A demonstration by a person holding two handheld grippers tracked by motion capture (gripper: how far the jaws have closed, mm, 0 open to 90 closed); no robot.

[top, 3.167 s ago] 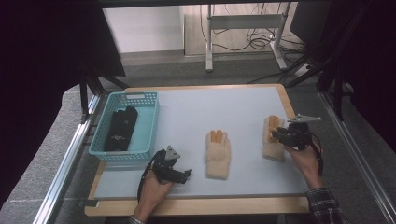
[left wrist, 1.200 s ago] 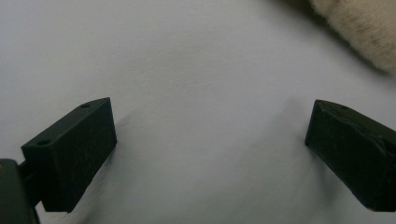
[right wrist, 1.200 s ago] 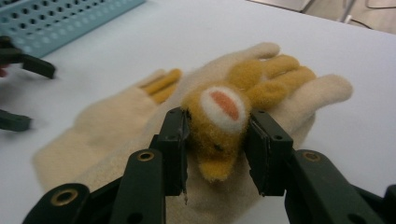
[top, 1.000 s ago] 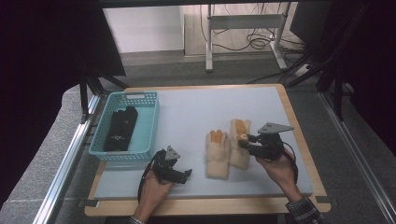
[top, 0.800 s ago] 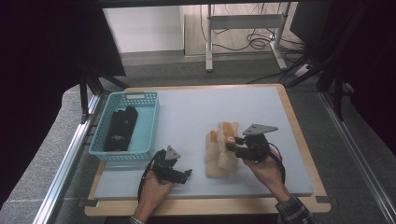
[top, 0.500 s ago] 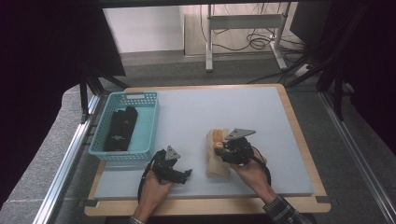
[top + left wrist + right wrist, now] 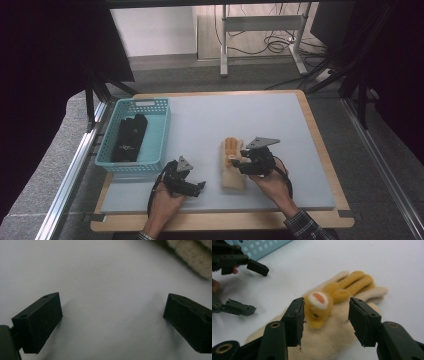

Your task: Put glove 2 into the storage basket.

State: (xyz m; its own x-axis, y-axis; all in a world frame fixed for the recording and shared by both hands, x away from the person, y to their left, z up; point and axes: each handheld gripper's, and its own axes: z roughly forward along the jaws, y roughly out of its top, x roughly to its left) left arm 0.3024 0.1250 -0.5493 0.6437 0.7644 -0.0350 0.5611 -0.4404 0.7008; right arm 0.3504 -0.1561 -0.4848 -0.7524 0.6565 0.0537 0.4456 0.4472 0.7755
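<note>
High view: the gloves (image 7: 233, 167) are lying stacked on the table (image 7: 250, 120), at about five o'clock from the basket (image 7: 134, 135). The right tool (image 7: 240, 162) is hovering over them at three o'clock, its jaws having just been opening, spread around the top glove's orange fingers without pinching. The left tool (image 7: 197, 186) is resting at nine o'clock, jaws spread wide, gripping nothing.
</note>
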